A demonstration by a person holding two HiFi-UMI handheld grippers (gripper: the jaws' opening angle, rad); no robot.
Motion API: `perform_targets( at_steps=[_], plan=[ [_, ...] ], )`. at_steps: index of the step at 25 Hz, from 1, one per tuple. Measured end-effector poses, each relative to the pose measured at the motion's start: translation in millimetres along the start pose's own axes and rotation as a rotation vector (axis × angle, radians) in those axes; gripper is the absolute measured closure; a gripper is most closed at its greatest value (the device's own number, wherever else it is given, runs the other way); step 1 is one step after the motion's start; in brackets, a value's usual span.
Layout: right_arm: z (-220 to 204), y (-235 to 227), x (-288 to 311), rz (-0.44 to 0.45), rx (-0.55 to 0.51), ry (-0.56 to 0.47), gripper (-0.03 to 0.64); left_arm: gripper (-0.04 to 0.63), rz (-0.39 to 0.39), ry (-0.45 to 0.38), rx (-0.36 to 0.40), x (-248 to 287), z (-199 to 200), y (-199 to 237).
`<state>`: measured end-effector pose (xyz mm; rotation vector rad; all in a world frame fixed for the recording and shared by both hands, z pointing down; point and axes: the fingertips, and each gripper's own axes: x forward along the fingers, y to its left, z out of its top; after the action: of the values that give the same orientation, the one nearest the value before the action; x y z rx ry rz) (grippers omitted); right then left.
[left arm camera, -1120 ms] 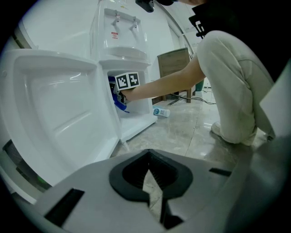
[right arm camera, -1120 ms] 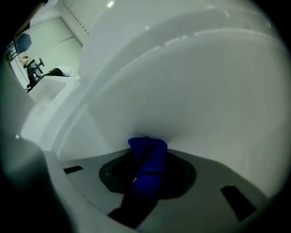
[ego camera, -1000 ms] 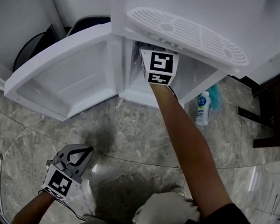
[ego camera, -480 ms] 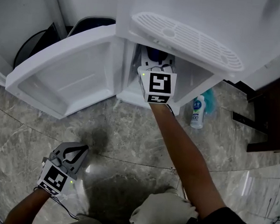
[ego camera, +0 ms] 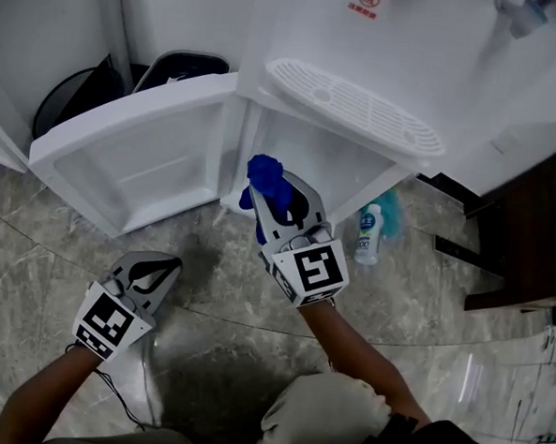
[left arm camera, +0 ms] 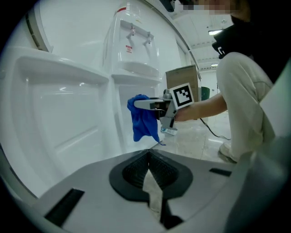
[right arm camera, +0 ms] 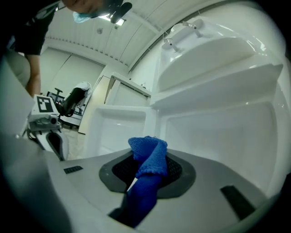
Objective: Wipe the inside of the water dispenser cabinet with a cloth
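The white water dispenser's low cabinet (ego camera: 330, 161) stands open, its door (ego camera: 141, 156) swung out to the left. My right gripper (ego camera: 278, 196) is just outside the cabinet mouth, shut on a blue cloth (ego camera: 265, 180) that bunches at its tips. From the right gripper view the cloth (right arm camera: 148, 166) fills the jaws, with the cabinet interior (right arm camera: 218, 136) ahead. My left gripper (ego camera: 153, 274) hovers over the floor in front of the door, shut with nothing in it. The left gripper view shows the cloth (left arm camera: 143, 119) hanging from the right gripper (left arm camera: 157, 105).
A ribbed drip tray (ego camera: 355, 107) juts out above the cabinet. A small white bottle (ego camera: 369, 233) stands on the marble floor at the cabinet's right. A dark bin (ego camera: 74, 96) sits behind the door. Dark wooden furniture (ego camera: 531, 232) is at the right.
My right gripper has drawn back out of the cabinet toward me, bringing the blue cloth into sight. The left gripper has risen a little and shifted slightly.
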<state>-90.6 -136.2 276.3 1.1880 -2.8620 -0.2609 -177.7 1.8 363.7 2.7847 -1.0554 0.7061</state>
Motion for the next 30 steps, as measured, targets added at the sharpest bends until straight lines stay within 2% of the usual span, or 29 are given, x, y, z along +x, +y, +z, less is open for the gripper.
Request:
perform_targets(
  at_steps=[5,7,8,9,12,13,17,21,23,25,30],
  plan=[
    [-1,39,-33,0.121,0.03,0.075,0.529,0.588,-0.072,-0.07,0.182,-3,21,-21],
    [-2,60,-45,0.186,0.016,0.125,0.529,0.588,-0.075,-0.114,0.233,-9,32,-25],
    [-4,68,-49,0.21,0.007,0.152,0.529,0.588,-0.063,-0.142,0.227,-13,40,-22],
    [-6,74,-53,0.225,0.005,0.173,0.529,0.588,-0.047,-0.168,0.19,-17,47,-16],
    [-7,82,-61,0.265,0.021,0.19,0.529,0.588,-0.007,-0.205,0.01,-27,54,-5],
    [-6,84,-64,0.279,0.019,0.187,0.529,0.588,0.004,-0.21,-0.022,-29,54,-5],
    [-3,99,-72,0.321,0.034,0.201,0.529,0.588,0.025,-0.191,-0.053,-40,47,-8],
    [-4,115,-66,0.38,0.035,0.245,0.529,0.588,0.069,-0.202,-0.153,-46,46,4],
    [-2,120,-61,0.402,0.044,0.212,0.529,0.588,0.083,-0.188,-0.161,-45,45,8],
    [1,120,-60,0.409,0.046,0.158,0.529,0.588,0.075,-0.176,-0.138,-38,46,4],
    [-7,124,-69,0.414,0.061,0.17,0.529,0.588,0.026,-0.175,-0.117,-18,52,-12]
  ],
)
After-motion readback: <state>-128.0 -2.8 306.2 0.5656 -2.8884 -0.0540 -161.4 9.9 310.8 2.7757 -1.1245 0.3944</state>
